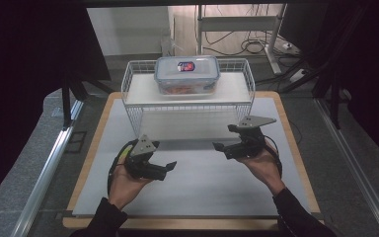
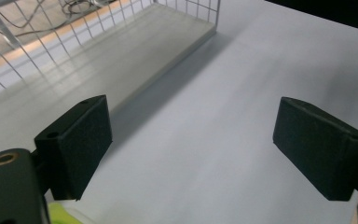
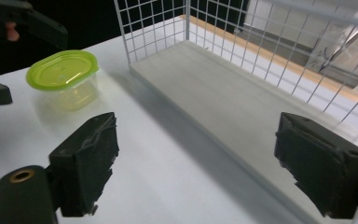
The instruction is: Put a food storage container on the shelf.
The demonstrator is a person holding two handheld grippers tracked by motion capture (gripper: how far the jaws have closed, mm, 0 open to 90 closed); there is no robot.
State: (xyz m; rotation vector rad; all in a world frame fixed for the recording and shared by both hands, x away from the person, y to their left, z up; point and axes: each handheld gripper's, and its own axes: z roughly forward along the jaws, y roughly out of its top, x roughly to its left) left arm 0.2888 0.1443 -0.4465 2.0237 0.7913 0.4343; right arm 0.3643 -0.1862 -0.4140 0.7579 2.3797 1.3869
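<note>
Both hands hover low over the white table in front of the wire rack, the left gripper and the right gripper each with jaws spread wide and nothing between them. A green-lidded tub sits on the table beside the left gripper, just off the rack's corner, and a clear lidded box rests on the rack's top shelf

Each gripper, left and right, was black with a grey three-cornered plate on top and a black cable. Blocky jaws carried small screw holes; a brass-ringed hole sat near each base. The person wore dark sleeves.
</note>
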